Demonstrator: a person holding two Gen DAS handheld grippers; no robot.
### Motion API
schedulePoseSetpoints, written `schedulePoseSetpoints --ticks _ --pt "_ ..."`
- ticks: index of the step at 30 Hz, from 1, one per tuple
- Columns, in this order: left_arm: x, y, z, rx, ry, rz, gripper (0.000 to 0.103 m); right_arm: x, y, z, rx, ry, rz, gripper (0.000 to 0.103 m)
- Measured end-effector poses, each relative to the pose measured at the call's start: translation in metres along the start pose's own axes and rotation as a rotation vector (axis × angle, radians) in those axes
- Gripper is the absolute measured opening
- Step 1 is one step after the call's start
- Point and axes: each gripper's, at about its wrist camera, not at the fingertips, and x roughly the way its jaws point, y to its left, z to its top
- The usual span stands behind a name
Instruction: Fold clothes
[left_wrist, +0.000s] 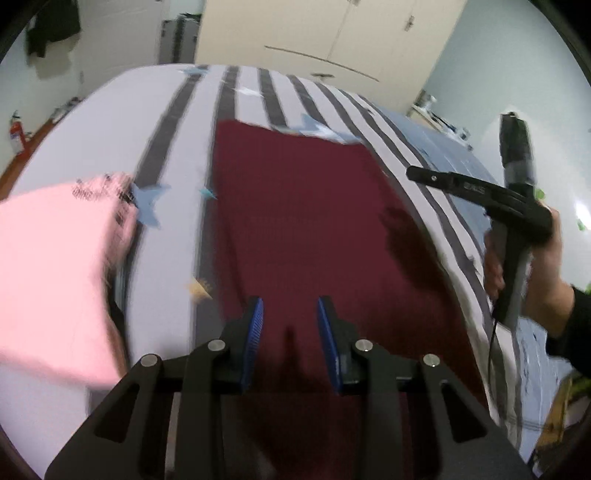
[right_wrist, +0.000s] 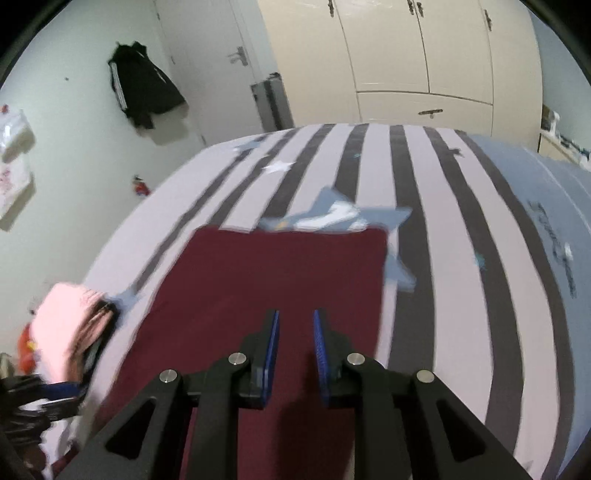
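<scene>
A dark red garment (left_wrist: 314, 229) lies flat as a rectangle on the striped bed cover (left_wrist: 177, 110); it also shows in the right wrist view (right_wrist: 266, 280). My left gripper (left_wrist: 290, 306) is open and empty, held above the garment's near part. My right gripper (right_wrist: 295, 319) is open and empty, also above the near part of the garment. The right gripper's body (left_wrist: 509, 206) shows in the left wrist view at the right, held in a hand above the bed's right side.
A folded pink garment (left_wrist: 55, 280) lies on the bed to the left; it also shows in the right wrist view (right_wrist: 62, 325). Cream wardrobes (right_wrist: 424, 62) stand beyond the bed. A black garment (right_wrist: 144, 85) hangs on the wall.
</scene>
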Motion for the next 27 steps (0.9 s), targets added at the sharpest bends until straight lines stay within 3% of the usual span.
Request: schedulePoseSetpoints --ticks 3,7,11,13,18,22,27 --pt "0.007 -0.002 -0.02 -0.005 0.037 0.004 0.026 -0.035 0.021 -0.038 0.043 0.02 0.057 0.017" --pt "0.01 0.003 -0.045 0.027 0.066 0.083 0.025 -0.071 0.032 -0.095 0.127 0.061 0.144 0.018" --pt "0.001 0.034 -0.053 -0.066 0.07 0.156 0.024 -0.062 0.021 -0.135 0.156 0.133 0.073 0.018" --pt "-0.009 0.041 -0.056 -0.064 0.059 0.236 0.022 -0.055 0.009 -0.152 0.181 0.18 0.025 0.018" --pt "-0.027 0.027 -0.043 -0.049 0.003 0.158 0.022 -0.068 0.0 -0.163 0.2 0.167 0.005 0.018" --pt "-0.009 0.006 -0.015 -0.008 -0.033 0.102 0.022 -0.071 0.001 -0.164 0.187 0.151 -0.011 0.018" --pt "0.03 0.021 -0.003 -0.017 0.0 0.136 0.022 -0.06 0.003 -0.166 0.159 0.149 -0.034 0.018"
